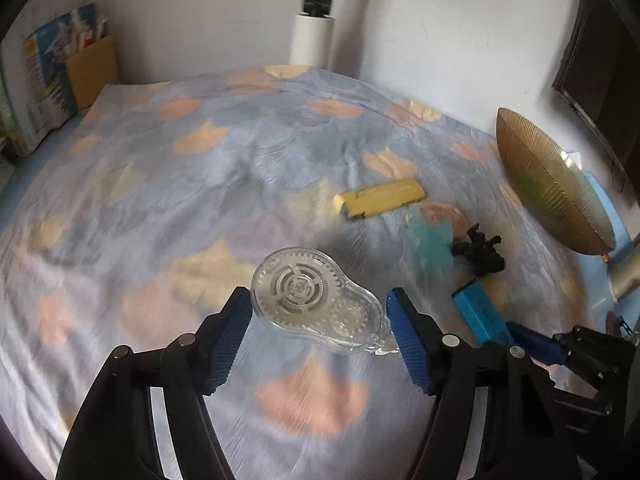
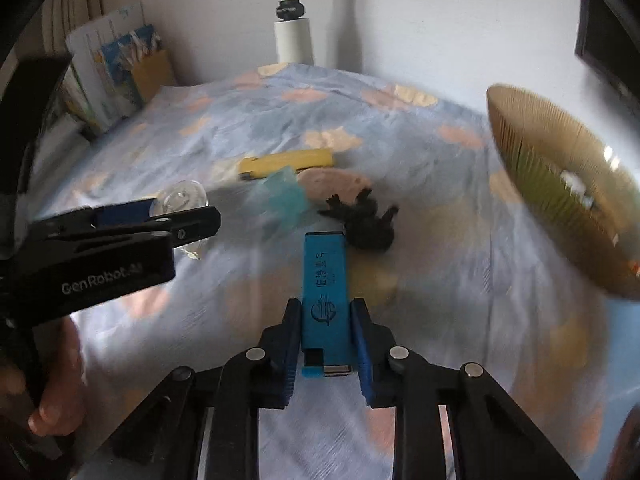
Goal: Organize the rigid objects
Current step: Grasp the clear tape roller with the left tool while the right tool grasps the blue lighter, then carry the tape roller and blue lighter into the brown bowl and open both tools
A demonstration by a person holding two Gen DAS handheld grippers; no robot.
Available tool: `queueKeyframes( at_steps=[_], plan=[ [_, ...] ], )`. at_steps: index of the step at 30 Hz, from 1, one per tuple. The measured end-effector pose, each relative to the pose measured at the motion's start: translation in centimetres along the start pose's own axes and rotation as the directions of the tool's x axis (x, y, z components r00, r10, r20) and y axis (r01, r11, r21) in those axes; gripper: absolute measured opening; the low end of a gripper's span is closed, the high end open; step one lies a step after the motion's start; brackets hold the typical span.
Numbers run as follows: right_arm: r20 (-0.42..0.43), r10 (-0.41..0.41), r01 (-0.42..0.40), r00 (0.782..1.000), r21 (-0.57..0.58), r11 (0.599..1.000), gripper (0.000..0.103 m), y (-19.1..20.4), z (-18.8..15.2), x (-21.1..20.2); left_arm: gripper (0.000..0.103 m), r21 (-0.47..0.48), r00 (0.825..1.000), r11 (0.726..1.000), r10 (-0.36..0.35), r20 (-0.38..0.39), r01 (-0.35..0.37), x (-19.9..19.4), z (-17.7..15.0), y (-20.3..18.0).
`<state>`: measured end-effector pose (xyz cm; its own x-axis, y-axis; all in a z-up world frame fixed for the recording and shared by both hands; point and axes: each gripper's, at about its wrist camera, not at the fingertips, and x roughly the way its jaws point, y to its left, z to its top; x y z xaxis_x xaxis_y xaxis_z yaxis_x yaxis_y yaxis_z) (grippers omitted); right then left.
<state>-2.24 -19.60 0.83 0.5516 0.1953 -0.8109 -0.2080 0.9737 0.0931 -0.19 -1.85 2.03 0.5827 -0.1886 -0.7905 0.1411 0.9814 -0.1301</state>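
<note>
My left gripper (image 1: 318, 308) is shut on a clear plastic correction tape dispenser (image 1: 316, 306) and holds it above the patterned cloth; the dispenser also shows in the right wrist view (image 2: 182, 198), beside the left gripper's black body (image 2: 120, 236). My right gripper (image 2: 326, 316) is shut on a blue rectangular box (image 2: 326, 280) with dark print; it also shows in the left wrist view (image 1: 482, 314). A yellow box (image 1: 380, 198) (image 2: 286, 164), a small teal translucent piece (image 1: 430, 240) (image 2: 286, 196) and a black figurine (image 1: 480, 254) (image 2: 366, 222) lie on the cloth.
A ribbed golden bowl (image 1: 552, 184) (image 2: 560, 188) stands at the right edge. A white pole (image 1: 314, 20) (image 2: 292, 20) rises at the back wall. Books and a brown box (image 1: 60, 80) (image 2: 116, 80) stand at the back left. The cloth (image 1: 160, 200) covers the table.
</note>
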Motion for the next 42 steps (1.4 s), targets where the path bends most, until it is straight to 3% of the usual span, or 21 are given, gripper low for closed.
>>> queueKeyframes(
  at_steps=[6, 12, 17, 19, 22, 28, 35, 42],
  plan=[
    [-0.029, 0.110, -0.111, 0.994, -0.019, 0.994, 0.024, 1.3, -4.0, -2.8, 0.067, -0.027, 1.000, 0.999, 0.023, 0.017, -0.023, -2.0, -2.3, 2.2],
    [-0.056, 0.069, -0.074, 0.996, -0.087, 0.993, 0.024, 2.4, -6.5, -4.4, 0.068, -0.072, 1.000, 0.997, 0.025, -0.002, -0.026, -1.9, -3.0, 3.1],
    [-0.063, 0.047, -0.054, 0.997, -0.112, 0.992, 0.042, 3.4, -6.1, -3.7, 0.068, -0.053, 1.000, 0.998, 0.018, -0.006, -0.018, -2.2, -3.2, 2.9],
    [-0.047, -0.011, 0.003, 0.999, -0.154, 0.988, 0.042, 4.2, -6.1, -3.4, 0.068, -0.055, 1.000, 0.998, 0.016, -0.005, -0.016, -2.1, -3.2, 2.9],
    [-0.020, -0.022, 0.018, 1.000, -0.181, 0.983, 0.024, 4.9, -6.1, -3.4, 0.068, -0.040, 1.000, 0.999, 0.011, 0.014, -0.011, -2.3, -3.1, 2.6],
    [-0.011, -0.002, 0.000, 1.000, -0.184, 0.983, 0.024, 4.8, -6.6, -4.1, 0.068, 0.008, 0.998, 1.000, 0.004, 0.059, -0.004, -3.4, -3.0, 1.2],
    [0.047, 0.003, 0.002, 0.999, -0.124, 0.992, 0.024, 2.3, -6.1, -6.8, 0.068, 0.037, 0.994, 0.999, -0.017, 0.106, 0.013, -4.8, -0.2, -1.6],
    [0.163, -0.107, 0.116, 0.981, -0.051, 0.992, 0.024, -3.7, -3.4, -12.9, 0.068, 0.093, 0.969, 0.994, -0.077, 0.234, 0.056, -7.3, 4.7, -7.3]
  ],
)
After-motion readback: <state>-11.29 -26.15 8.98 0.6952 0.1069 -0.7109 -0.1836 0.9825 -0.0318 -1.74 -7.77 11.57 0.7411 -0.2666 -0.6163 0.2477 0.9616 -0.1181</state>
